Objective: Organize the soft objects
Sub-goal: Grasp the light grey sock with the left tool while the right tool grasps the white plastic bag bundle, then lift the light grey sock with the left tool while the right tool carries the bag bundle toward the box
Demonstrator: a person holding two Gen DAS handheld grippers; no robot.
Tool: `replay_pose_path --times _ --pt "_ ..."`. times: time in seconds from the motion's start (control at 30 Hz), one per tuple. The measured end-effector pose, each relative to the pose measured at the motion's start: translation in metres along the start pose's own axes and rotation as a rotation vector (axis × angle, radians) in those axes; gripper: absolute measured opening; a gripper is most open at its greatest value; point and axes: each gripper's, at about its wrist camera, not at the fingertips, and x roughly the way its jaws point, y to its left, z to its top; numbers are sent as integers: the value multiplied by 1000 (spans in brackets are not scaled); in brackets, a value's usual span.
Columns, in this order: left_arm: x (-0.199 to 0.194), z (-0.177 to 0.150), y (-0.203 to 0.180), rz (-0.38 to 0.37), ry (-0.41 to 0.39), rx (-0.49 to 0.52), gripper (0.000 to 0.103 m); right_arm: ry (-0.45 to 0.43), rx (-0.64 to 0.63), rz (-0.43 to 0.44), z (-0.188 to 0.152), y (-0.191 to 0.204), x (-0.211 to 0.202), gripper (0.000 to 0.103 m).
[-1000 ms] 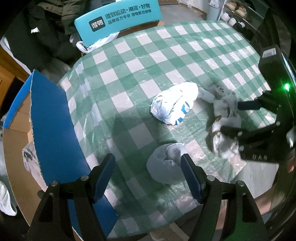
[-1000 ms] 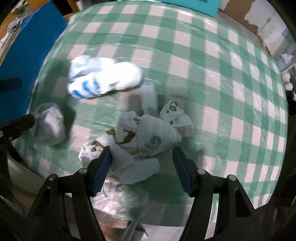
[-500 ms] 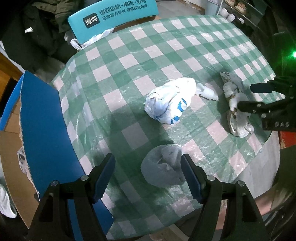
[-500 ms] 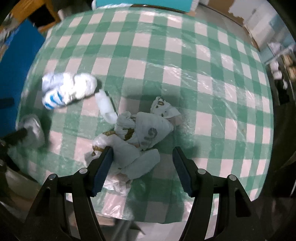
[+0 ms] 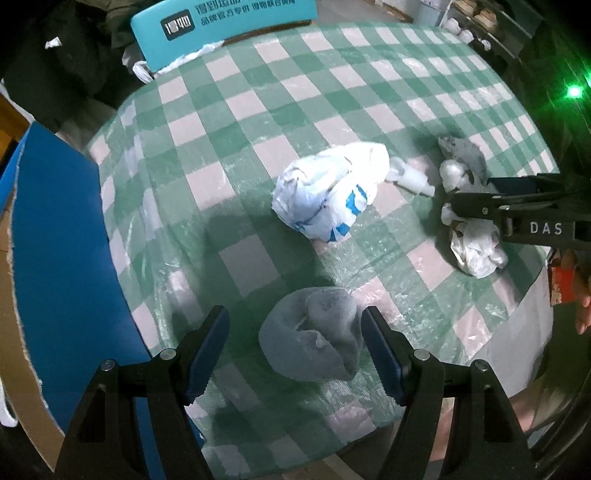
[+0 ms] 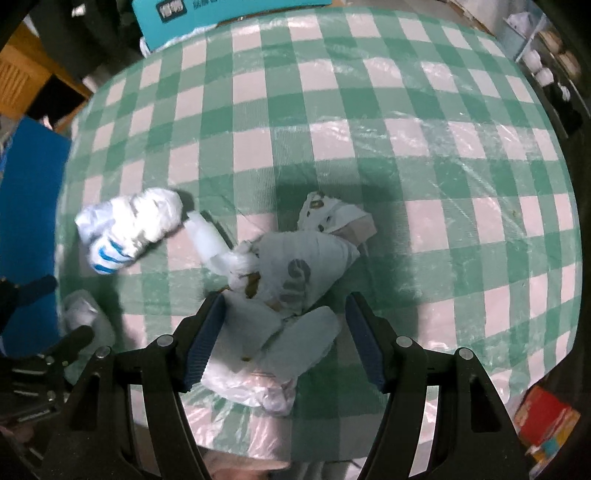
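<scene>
A grey rolled sock (image 5: 312,334) lies near the table's front edge, between the fingers of my open left gripper (image 5: 295,350). A white bundle with blue print (image 5: 328,192) lies mid-table and also shows in the right wrist view (image 6: 129,229). A crumpled white printed plastic bag (image 6: 284,295) lies between the fingers of my open right gripper (image 6: 284,343). In the left wrist view the right gripper (image 5: 469,197) stands over that bag (image 5: 474,245). The sock (image 6: 83,319) shows at the left of the right wrist view.
The round table (image 5: 295,92) has a green and white checked cloth under clear plastic. A teal chair back (image 5: 221,26) stands at the far side. A blue board (image 5: 55,240) stands at the left. A red box (image 6: 543,421) sits below the table edge.
Both grippers have come lower and closer to the table. The left now straddles the grey sock; the right straddles the plastic bag. Both stay open.
</scene>
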Motion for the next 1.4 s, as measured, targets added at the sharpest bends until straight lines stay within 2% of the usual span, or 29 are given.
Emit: replay_pose_path --times 0.4,0.43,0.47,0.5,0.53,0.63,0.77,1.0,1.27,1.4 --pt "17 5 -6 8 6 26 75 -11 -127 -114 1 22 19 67" --pt "17 5 -7 9 5 35 70 -12 -141 -119 0 25 20 67" --pt "17 5 -9 5 6 42 59 -15 -147 -118 -1 30 20 65" --pt "17 4 -13 -1 10 49 54 -15 -154 -113 0 31 20 57" --pt "17 4 -15 -4 11 58 51 -16 -163 -111 0 33 19 46" --pt "15 4 -22 9 -8 86 45 -13 -171 -98 0 37 16 39" --pt "11 6 -27 26 -23 97 41 -32 -184 -94 -5 34 3 38" --pt "0 8 -24 40 -45 94 39 -100 -228 -111 -13 51 -36 38" --pt "-30 4 -11 74 -105 83 39 -159 -277 -89 -28 56 -72 38" --pt "-43 4 -6 72 -124 72 39 -176 -302 -82 -18 68 -73 38"
